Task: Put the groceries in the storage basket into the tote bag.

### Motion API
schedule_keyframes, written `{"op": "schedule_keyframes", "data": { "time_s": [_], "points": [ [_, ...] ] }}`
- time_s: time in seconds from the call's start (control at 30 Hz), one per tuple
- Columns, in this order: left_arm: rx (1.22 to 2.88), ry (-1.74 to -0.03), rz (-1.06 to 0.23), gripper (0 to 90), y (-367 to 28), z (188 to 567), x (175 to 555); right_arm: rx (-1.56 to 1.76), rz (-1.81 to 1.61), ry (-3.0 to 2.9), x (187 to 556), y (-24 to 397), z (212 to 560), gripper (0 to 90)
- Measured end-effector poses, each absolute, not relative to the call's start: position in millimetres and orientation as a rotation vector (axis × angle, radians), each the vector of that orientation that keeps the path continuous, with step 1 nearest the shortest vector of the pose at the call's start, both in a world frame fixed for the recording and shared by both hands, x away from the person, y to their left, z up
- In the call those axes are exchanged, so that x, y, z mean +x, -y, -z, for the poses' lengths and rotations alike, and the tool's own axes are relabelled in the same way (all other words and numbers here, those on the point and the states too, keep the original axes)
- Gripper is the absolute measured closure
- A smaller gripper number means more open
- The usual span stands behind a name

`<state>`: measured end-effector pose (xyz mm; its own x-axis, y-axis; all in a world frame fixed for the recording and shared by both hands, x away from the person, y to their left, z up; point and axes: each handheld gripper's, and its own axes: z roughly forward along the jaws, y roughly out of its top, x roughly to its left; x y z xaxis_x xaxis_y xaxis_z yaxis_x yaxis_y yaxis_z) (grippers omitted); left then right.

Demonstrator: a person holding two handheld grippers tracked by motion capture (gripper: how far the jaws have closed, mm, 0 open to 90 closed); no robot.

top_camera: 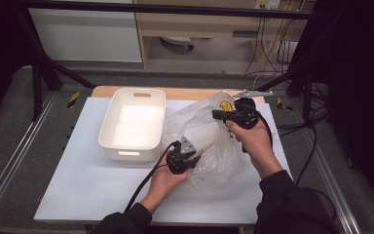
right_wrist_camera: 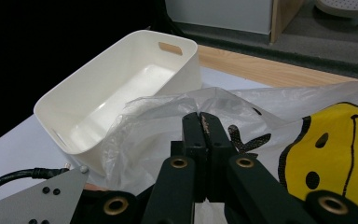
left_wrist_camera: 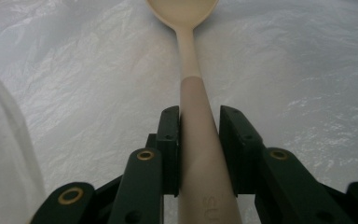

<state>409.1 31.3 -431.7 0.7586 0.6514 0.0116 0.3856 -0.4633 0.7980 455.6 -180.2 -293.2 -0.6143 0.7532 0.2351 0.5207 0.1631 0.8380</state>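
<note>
A clear plastic bag point(top_camera: 209, 134) with a yellow smiley face point(right_wrist_camera: 335, 144) lies on the white table to the right of the bin. My left gripper point(left_wrist_camera: 199, 116) is shut on the handle of a cream-coloured spoon point(left_wrist_camera: 189, 46), whose bowl points away into the crinkled bag film. From above, the left gripper point(top_camera: 181, 156) sits at the bag's near left side, and the spoon handle point(top_camera: 205, 147) reaches into the bag. My right gripper point(right_wrist_camera: 200, 119) is shut, its jaws pinching the bag's point(right_wrist_camera: 168, 116) upper edge. In the high view the right gripper point(top_camera: 218, 115) holds that edge raised.
A white plastic bin point(top_camera: 108, 122) with cut-out handles stands empty at the left of the bag, also seen as the bin point(right_wrist_camera: 116, 88) beyond the right gripper. The white table board point(top_camera: 78, 190) has free room in front. A dark metal frame surrounds the table.
</note>
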Motion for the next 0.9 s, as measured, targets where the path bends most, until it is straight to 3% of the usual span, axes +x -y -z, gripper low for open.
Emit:
{"op": "schedule_keyframes", "data": {
  "time_s": [0.9],
  "points": [
    [2.101, -0.724, -0.49, 69.9, 7, 434, 435, 1.184, -1.465, -2.233, 446, 175, 295, 90.0]
  ]
}}
